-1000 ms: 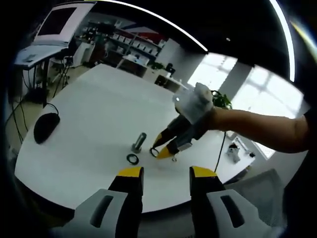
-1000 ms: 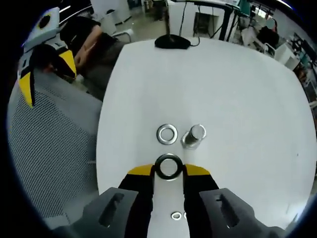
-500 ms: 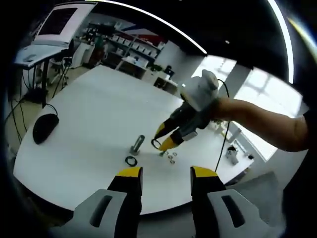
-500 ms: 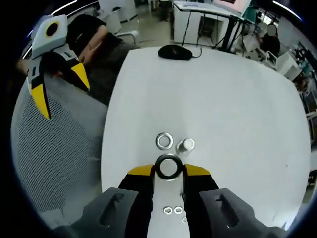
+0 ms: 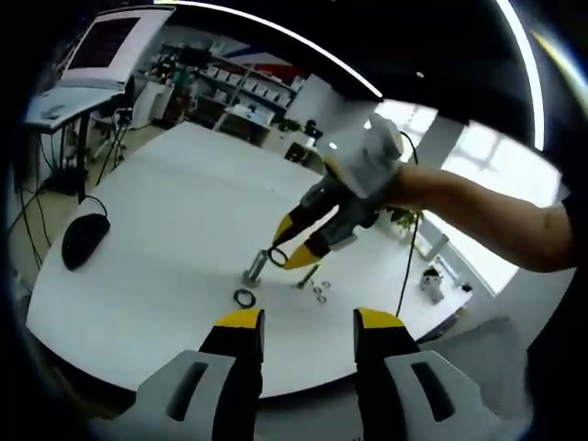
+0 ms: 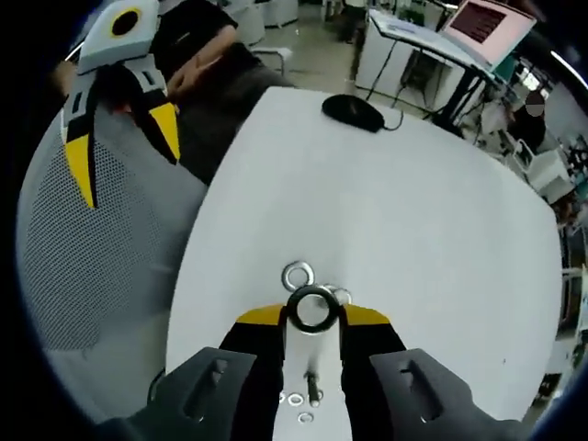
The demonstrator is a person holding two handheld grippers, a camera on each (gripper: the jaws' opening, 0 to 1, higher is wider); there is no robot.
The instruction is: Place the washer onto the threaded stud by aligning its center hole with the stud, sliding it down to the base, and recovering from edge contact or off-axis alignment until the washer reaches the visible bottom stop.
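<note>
My right gripper [image 6: 312, 318] is shut on a dark metal washer [image 6: 312, 309], held flat between its yellow fingertips above the white table [image 6: 432, 230]. Just behind the washer's right edge peeks the top of the threaded stud [image 6: 342, 295], mostly hidden by it. In the left gripper view the right gripper [image 5: 284, 258] comes in from the right and holds the washer [image 5: 277, 256] just above and right of the upright stud [image 5: 255, 267]. My left gripper [image 5: 299, 329] stands open and empty off the table's near edge, and appears again as the left gripper [image 6: 133, 177] at upper left.
A second washer [image 6: 297, 274] lies flat left of the stud, seen also as a loose ring [image 5: 244, 298]. Small washers [image 5: 320, 292] and a screw [image 6: 312, 386] lie nearby. A black mouse [image 5: 84, 236] sits far left. A grey mesh chair [image 6: 83, 257] borders the table.
My right gripper has risen and carried the washer toward the stud, from beside it to nearly over its top. The left gripper has stayed open and almost still.
</note>
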